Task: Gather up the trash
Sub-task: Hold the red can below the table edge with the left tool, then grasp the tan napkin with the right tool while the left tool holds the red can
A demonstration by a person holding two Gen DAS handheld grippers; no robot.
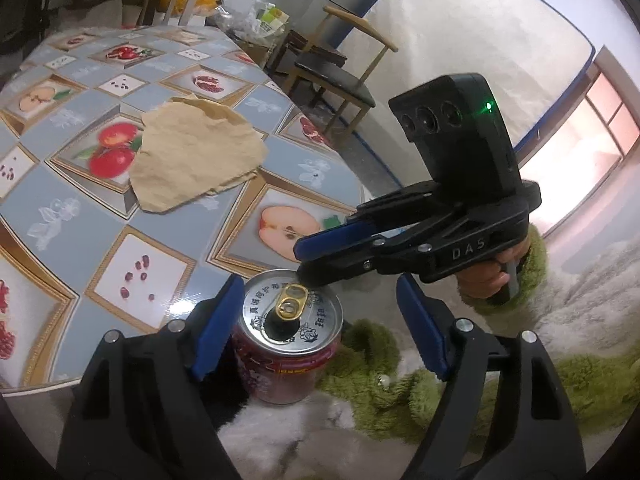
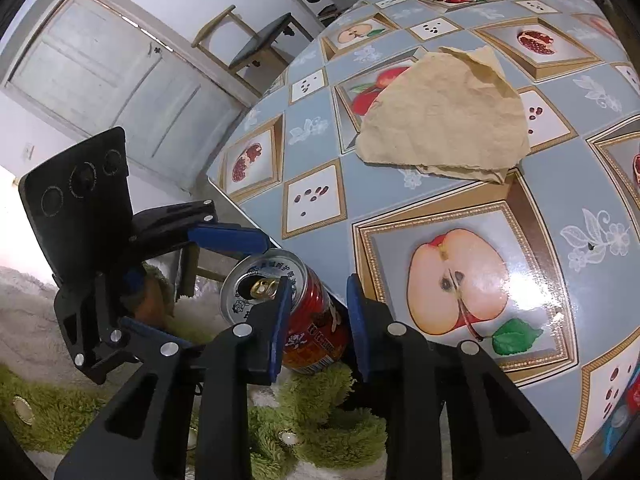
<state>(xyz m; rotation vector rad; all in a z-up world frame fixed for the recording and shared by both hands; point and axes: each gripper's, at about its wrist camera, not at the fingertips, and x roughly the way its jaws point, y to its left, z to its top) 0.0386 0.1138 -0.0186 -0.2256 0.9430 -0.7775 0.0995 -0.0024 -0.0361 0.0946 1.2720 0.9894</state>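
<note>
A red drink can (image 1: 288,344) with a silver top and gold pull tab is held off the table's near edge. In the right wrist view the can (image 2: 316,320) sits between my right gripper's (image 2: 320,320) blue pads, which grip its sides. My left gripper (image 1: 320,332) is open, its left pad beside the can, its right pad well apart. The right gripper (image 1: 320,256) reaches in from the right over the can's top. The left gripper (image 2: 188,284) shows at left, open around the can's top. A crumpled brown paper (image 1: 196,160) lies on the table (image 1: 80,236); it also shows in the right wrist view (image 2: 444,116).
The table (image 2: 320,184) has a fruit-pattern cloth. A wooden chair (image 1: 340,76) stands past its far right side, another chair (image 2: 256,40) near a white door (image 2: 104,72). Bags and clutter (image 1: 256,20) sit behind the table. Green and grey fleece (image 1: 400,384) lies below the grippers.
</note>
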